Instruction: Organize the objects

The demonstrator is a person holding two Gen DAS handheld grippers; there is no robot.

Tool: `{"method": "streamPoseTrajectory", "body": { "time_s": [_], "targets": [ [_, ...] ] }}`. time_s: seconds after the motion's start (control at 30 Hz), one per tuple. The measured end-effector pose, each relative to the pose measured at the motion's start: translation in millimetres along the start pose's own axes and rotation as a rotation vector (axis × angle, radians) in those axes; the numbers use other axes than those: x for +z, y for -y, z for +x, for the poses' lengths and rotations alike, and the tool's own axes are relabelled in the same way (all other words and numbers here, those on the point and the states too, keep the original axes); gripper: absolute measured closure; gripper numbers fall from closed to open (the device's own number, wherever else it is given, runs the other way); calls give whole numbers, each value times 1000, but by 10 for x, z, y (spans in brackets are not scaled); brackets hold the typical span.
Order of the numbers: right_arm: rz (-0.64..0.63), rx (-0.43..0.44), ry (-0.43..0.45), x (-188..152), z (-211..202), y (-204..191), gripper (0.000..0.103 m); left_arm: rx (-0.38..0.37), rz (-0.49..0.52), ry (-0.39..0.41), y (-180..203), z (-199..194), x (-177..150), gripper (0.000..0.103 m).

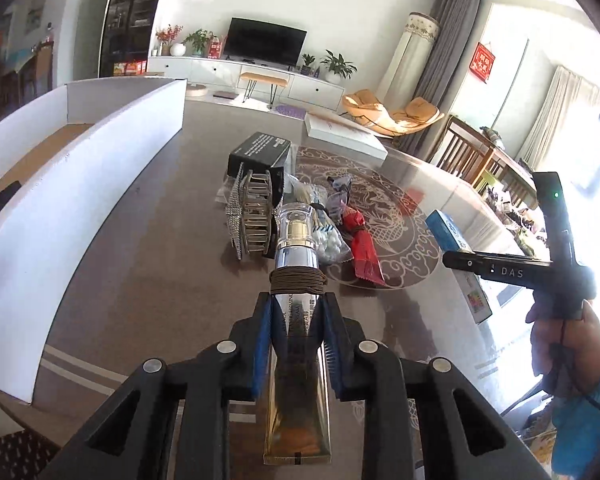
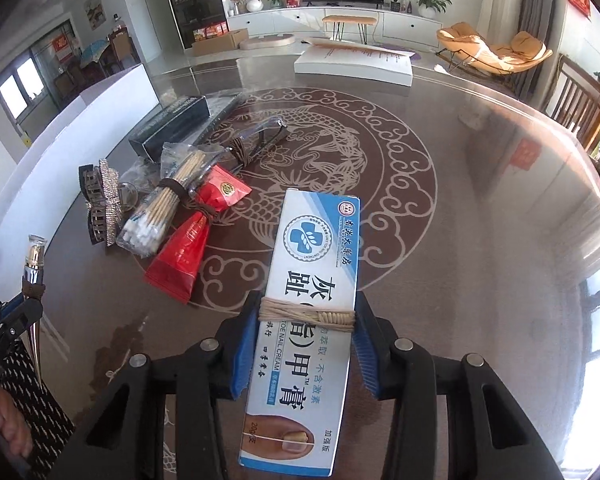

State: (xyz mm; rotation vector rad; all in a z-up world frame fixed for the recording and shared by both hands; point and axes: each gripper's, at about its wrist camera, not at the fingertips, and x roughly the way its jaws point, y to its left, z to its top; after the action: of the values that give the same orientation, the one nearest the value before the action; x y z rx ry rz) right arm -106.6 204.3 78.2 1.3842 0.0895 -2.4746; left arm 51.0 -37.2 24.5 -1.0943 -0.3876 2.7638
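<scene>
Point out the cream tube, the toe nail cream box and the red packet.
cream tube (image 1: pixel 298 320), left wrist view, on its silver body.
toe nail cream box (image 2: pixel 308 280), right wrist view, on its printed face.
red packet (image 2: pixel 180 256), right wrist view, on its lower half.

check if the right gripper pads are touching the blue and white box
Touching: the right wrist view shows the right gripper closed on the box, both blue pads pressed against its sides.

Sunlit living room: television (image 1: pixel 265 41) on white cabinet (image 1: pixel 260 74), grey curtains (image 1: pixel 446 52).

Colours on the table

The tube (image 1: pixel 296 320) is shiny gold and silver, the box (image 2: pixel 308 308) blue and white, the packet (image 2: pixel 188 244) red.
</scene>
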Motion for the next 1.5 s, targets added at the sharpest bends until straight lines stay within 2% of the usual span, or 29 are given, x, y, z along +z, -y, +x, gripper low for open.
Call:
{"method": "streamPoseTrajectory", "body": {
  "time_s": [0.2,0.3,0.4,0.5,0.6,0.7,0.8,0.87,0.9,0.93,1.03,1.1,1.17,1.27,1.33,1.4,1.5],
  "targets": [
    [-67,186,112,357,-388,-848,59,20,-162,144,-687,-703,289,79],
    [-119,319,144,660,-443,-1505,59,89,-213,200,-1124,-1015,511,79],
    [-186,442,156,947,-424,-2260,59,184,-258,199,-1648,-1184,731,79],
    [-247,540,168,1163,-340,-3011,59,266,-302,161,-2140,-1184,870,79],
    [-283,590,149,1273,-83,-3642,59,332,-312,95,-2490,-1077,882,79],
    [-319,572,92,1251,304,-4118,58,391,-296,-10,-2681,-797,844,79],
    [-336,521,0,1154,663,-4361,56,444,-295,-110,-2792,-570,747,74],
    [-300,512,-32,1094,748,-4315,48,458,-302,-96,-2770,-615,661,59],
    [-275,531,-17,1067,715,-4220,36,455,-306,-59,-2731,-685,632,51],
    [-259,537,15,1034,645,-4108,23,458,-312,-24,-2675,-760,618,40],
    [-241,498,173,919,307,-3653,8,424,-310,89,-2395,-992,596,28],
    [-246,441,268,786,92,-3322,0,368,-282,140,-2125,-1085,627,22],
    [-265,355,328,603,-37,-2978,0,295,-241,162,-1776,-1103,619,15],
    [-279,174,318,293,-3,-2384,0,141,-162,125,-1165,-911,577,9],
    [-254,46,249,26,95,-1929,0,49,-117,63,-820,-680,459,7],
    [-223,-48,168,-239,165,-1487,0,6,-90,3,-543,-401,311,7],
    [-151,-128,82,-598,178,-918,0,10,-36,-105,-229,28,75,7]
  ]
}}
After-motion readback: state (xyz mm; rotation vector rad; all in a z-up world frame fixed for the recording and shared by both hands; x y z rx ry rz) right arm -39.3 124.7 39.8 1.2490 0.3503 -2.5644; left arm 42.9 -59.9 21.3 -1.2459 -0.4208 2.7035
